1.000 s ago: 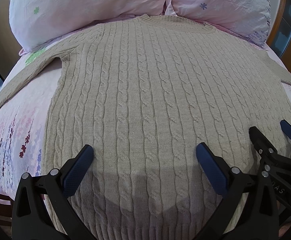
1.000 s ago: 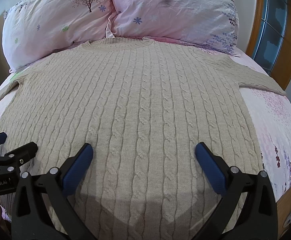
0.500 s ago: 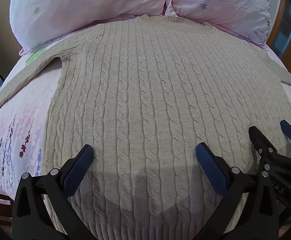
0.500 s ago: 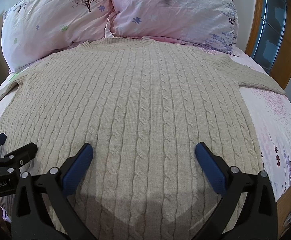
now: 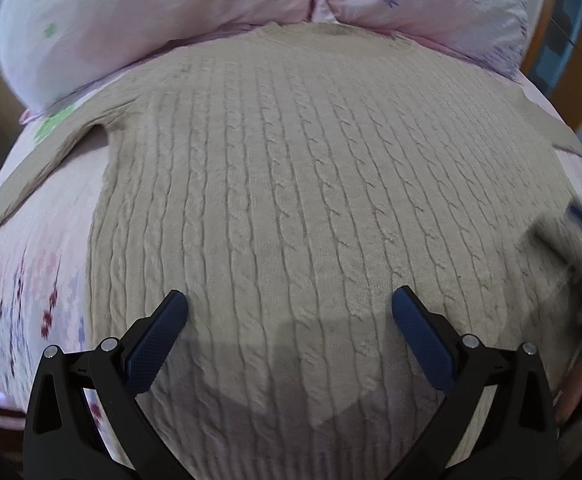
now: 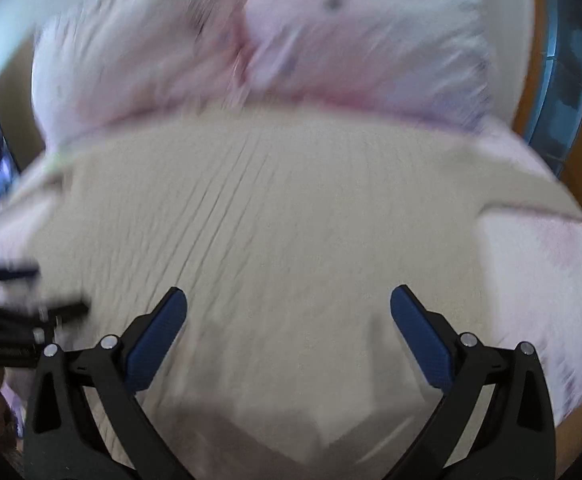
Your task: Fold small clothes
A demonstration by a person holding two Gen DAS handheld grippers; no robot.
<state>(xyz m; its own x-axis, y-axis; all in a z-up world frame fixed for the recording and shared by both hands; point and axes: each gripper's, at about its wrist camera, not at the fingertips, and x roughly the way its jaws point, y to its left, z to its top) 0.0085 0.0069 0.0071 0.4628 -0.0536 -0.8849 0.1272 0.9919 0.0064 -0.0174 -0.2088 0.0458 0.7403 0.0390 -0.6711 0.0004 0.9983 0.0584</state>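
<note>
Folding not yet begun: sweater lies flat on the bed, sleeves spread, below the pillows. Left hand-held gripper and right hand-held gripper both released, empty, above the hem.

No text, label, brand or number can be read in either view; the left gripper, at nine o'clock in the right wrist view, is too blurred.
</note>
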